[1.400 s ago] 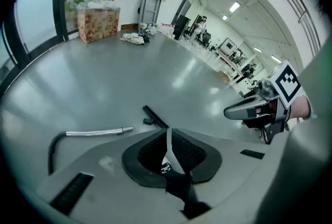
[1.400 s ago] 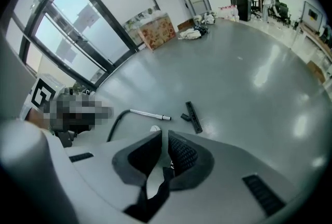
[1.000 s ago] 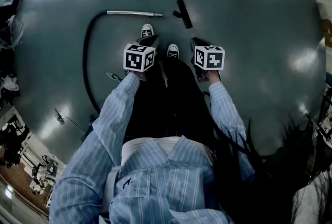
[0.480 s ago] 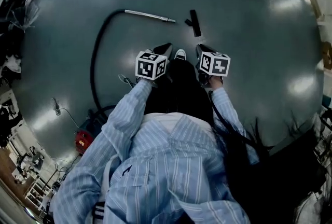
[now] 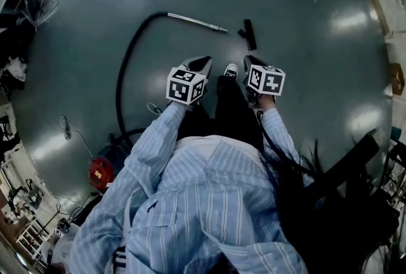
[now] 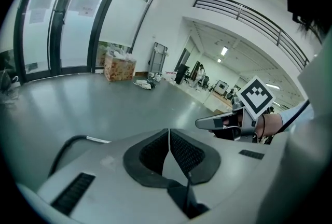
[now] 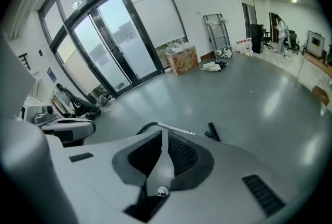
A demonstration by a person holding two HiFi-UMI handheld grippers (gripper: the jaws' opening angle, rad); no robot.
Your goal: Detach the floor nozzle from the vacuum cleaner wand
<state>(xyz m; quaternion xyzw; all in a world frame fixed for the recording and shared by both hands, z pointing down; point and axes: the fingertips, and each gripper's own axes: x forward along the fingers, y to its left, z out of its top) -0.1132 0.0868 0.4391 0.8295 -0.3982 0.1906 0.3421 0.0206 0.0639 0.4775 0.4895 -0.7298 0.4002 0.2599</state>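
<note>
Two grippers are held up over the grey floor (image 5: 304,6), and both have their jaws pressed together with nothing between them. The wand (image 5: 196,21), a thin metal tube, lies flat on the floor, and everything else sits around it. The floor nozzle (image 5: 250,33) is a small dark piece lying just off the wand's free end, apart from it with a strip of bare floor between the two. From the wand's other end a black hose (image 5: 124,82) curves away toward a red vacuum body (image 5: 98,172), which sits well apart from the wand near the person's left side. The left gripper (image 5: 203,63) hangs on the person's side of the wand, below its free end in the head view, and touches nothing. The right gripper (image 5: 248,61) hangs on the person's side of the nozzle. A shoe (image 5: 231,70) stands on the floor between the two grippers, near the wand's free end.
</note>
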